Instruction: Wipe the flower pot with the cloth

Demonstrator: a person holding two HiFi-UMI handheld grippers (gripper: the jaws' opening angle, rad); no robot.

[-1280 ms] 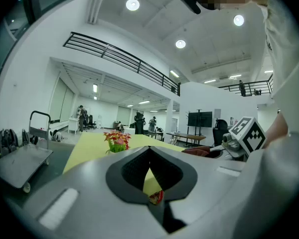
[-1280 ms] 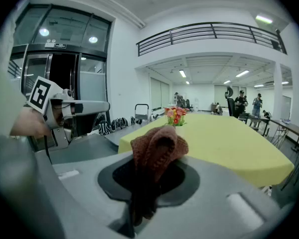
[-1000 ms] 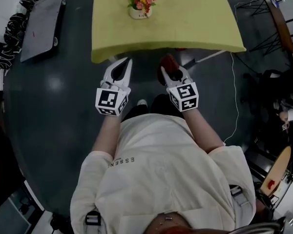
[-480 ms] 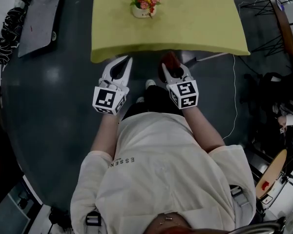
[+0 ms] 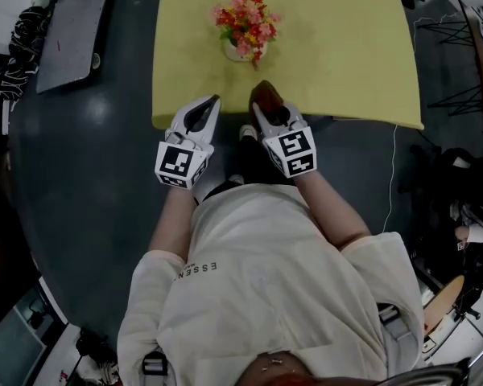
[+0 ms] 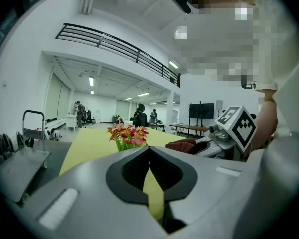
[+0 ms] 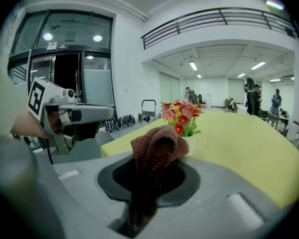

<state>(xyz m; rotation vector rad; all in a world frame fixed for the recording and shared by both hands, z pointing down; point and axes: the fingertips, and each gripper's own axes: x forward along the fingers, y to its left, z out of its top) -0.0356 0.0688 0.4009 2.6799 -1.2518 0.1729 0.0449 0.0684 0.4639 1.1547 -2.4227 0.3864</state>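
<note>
Flower pot (image 5: pixel 238 51) holding pink-red flowers (image 5: pixel 248 19), on yellow table (image 5: pixel 346 55)

Left tool (image 6: pixel 149 153) closed and empty, flowers (image 6: pixel 127 133) ahead on yellow table (image 6: pixel 89 146)

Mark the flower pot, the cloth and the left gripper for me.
flower pot (image 5: pixel 236 52), head view, its white side wall.
cloth (image 7: pixel 157 146), right gripper view, the bunched top fold.
left gripper (image 5: pixel 215 100), head view, the closed tips.
</note>
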